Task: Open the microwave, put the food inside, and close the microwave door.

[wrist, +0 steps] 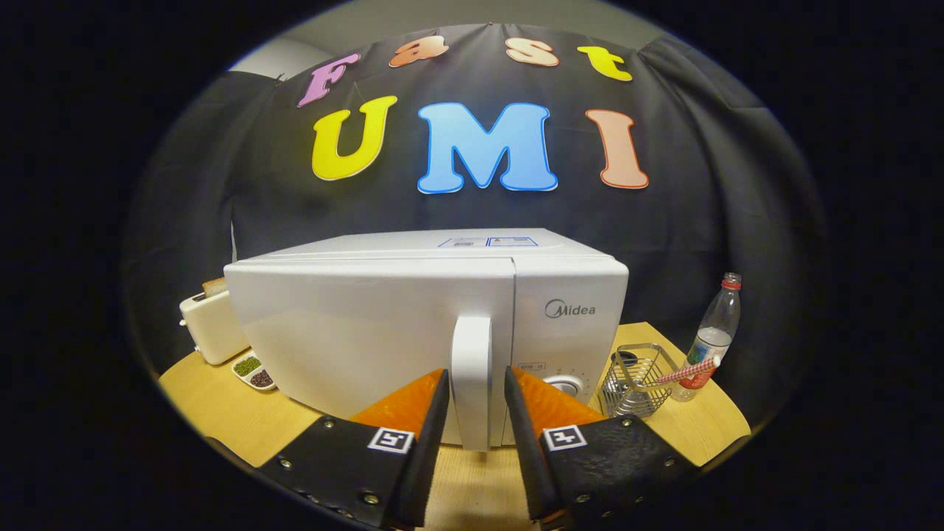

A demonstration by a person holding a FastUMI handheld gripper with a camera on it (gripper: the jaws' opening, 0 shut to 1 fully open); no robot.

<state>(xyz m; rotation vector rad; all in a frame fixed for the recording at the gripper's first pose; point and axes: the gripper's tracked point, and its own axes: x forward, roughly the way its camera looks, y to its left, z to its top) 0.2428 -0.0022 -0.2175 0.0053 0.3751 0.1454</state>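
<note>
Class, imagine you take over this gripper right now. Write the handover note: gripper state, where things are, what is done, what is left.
Gripper: open, its fingers either side of the door handle, not clearly pressing it.
Microwave stands on the wooden table, door shut.
Toaster and a small dish sit at one side, a wire basket and bottle at the other.
Done: gripper lined up on the handle.
Left: open the door, put food in, close the door.

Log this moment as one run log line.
phase: reaching door | gripper: open, fingers either side of white vertical door handle, small gaps | white microwave: door closed | food: not placed
</note>
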